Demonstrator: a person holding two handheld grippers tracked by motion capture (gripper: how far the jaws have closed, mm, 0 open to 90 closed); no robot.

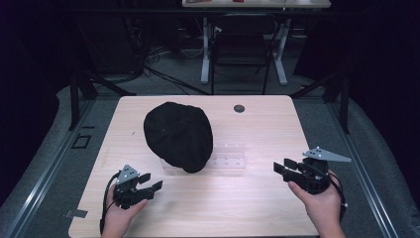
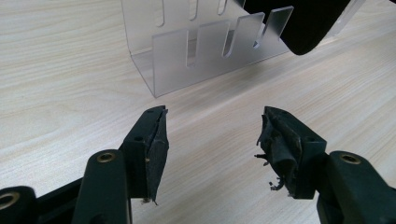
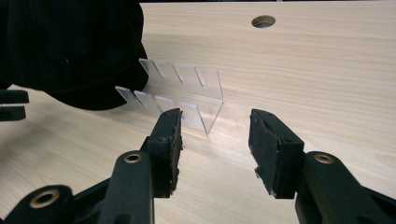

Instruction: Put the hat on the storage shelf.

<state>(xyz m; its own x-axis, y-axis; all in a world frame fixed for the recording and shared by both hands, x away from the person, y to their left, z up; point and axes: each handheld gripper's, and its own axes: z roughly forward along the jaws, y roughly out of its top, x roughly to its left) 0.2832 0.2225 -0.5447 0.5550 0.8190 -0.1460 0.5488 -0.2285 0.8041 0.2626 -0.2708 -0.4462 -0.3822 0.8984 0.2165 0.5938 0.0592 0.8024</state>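
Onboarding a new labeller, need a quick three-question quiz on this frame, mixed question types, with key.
1. True or false: the black cap lies partly over the clear slotted rack.
2. Which gripper is shut on something? A) left gripper B) right gripper C) neither
3. Fill in: the small round hole in the table sits toward its ___ edge, as seen from the person's side.

Key:
1. True; the cap covers the rack's left end in the high view.
2. C; both sets of jaws stand apart, with bare wood between them.
3. Far.
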